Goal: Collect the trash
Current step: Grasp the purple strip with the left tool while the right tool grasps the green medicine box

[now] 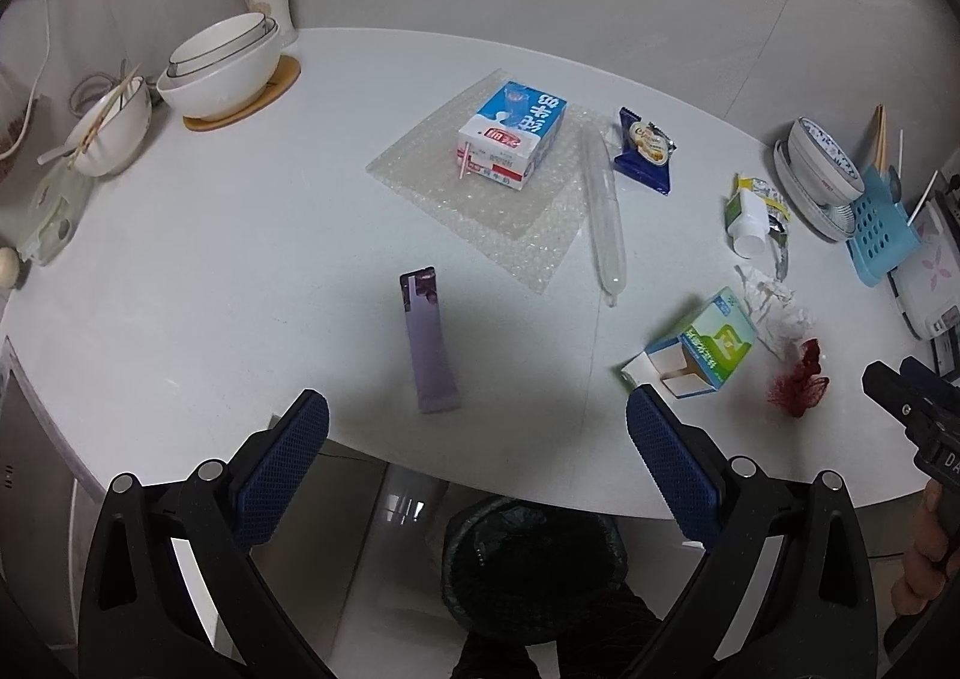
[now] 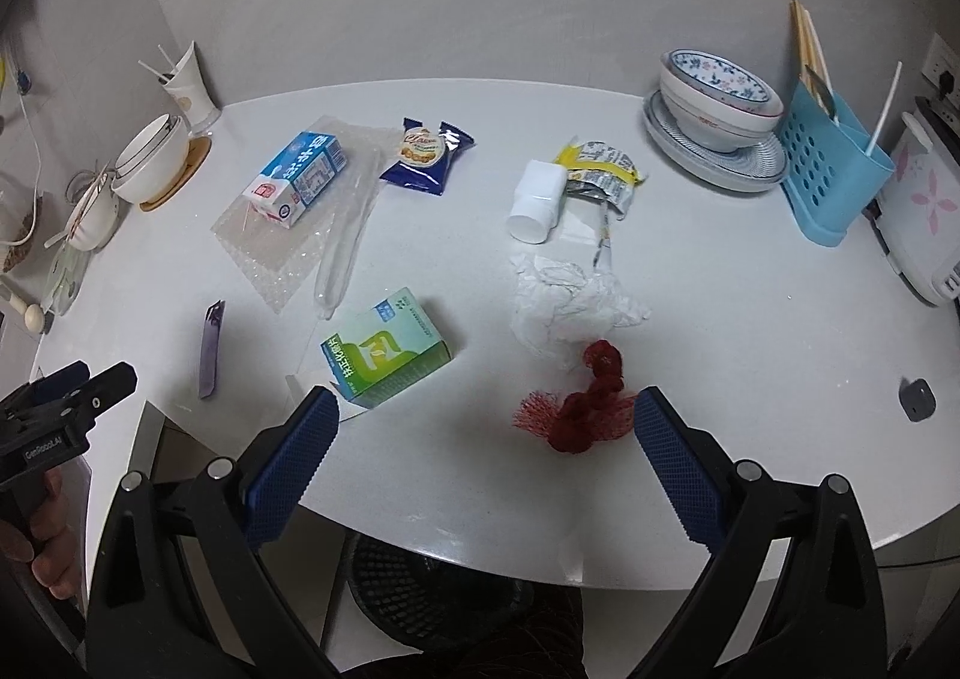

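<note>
Left wrist view shows my left gripper [image 1: 477,421] held above the near table [image 1: 210,271] edge, jaws wide apart and empty, with the purple sachet [image 1: 427,340] lying flat just beyond them. Right wrist view has my right gripper [image 2: 485,427] likewise spread and holding nothing, the red net [image 2: 579,409] sitting between its fingertips but not touched. Both tools tilt downward from the near side, and the bin [image 1: 528,565] stands on the floor under the table edge, below them.

The trash is still all on the table: milk carton [image 1: 513,136] on bubble wrap [image 1: 480,211], snack packet [image 1: 643,148], green box [image 2: 387,349], crumpled tissue [image 2: 567,298], white bottle [image 2: 534,202] and torn wrapper [image 2: 600,172].

My worries: the sachet is thin and flat, so the pads may slide over it or push it off the edge short of the bin. The net is loose mesh; I judge it could snag a finger and not drop cleanly. On the far left and right stand bowls [image 1: 219,67], and a wide sweep could knock them.
</note>
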Motion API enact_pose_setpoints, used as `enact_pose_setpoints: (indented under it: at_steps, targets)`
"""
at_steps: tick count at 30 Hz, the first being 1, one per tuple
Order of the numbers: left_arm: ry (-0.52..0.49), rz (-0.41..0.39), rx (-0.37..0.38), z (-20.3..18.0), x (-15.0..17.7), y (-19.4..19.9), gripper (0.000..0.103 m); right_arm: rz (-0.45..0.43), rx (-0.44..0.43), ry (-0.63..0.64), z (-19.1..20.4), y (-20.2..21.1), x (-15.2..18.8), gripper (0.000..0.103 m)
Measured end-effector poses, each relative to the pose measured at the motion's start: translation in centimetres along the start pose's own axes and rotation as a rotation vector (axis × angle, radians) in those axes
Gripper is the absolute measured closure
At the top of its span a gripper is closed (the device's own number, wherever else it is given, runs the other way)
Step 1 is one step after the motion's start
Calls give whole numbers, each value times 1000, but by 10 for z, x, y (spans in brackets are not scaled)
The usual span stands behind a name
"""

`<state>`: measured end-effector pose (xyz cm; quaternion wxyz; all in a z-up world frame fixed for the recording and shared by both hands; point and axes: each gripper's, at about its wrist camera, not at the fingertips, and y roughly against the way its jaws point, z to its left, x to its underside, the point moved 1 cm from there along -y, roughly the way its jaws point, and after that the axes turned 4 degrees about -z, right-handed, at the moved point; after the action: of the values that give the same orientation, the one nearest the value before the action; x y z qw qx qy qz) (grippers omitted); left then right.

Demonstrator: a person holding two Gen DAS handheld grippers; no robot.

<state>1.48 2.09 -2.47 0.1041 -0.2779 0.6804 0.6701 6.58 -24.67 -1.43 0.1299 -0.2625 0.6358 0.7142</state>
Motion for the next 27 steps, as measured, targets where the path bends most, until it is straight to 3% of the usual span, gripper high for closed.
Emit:
enact_pose_setpoints:
  at_steps: [4,18,27]
  targets:
    - [21,43,-21,13,-3,-27,6,20,-21,63,19,-24,-5,8]
    - [115,177,-70,47,-18,-120,7,214,-39,209,52,-111,-15,10]
    - [94,244,-133,43,-18,-147,25,254,-75,230,53,-127,-22,14]
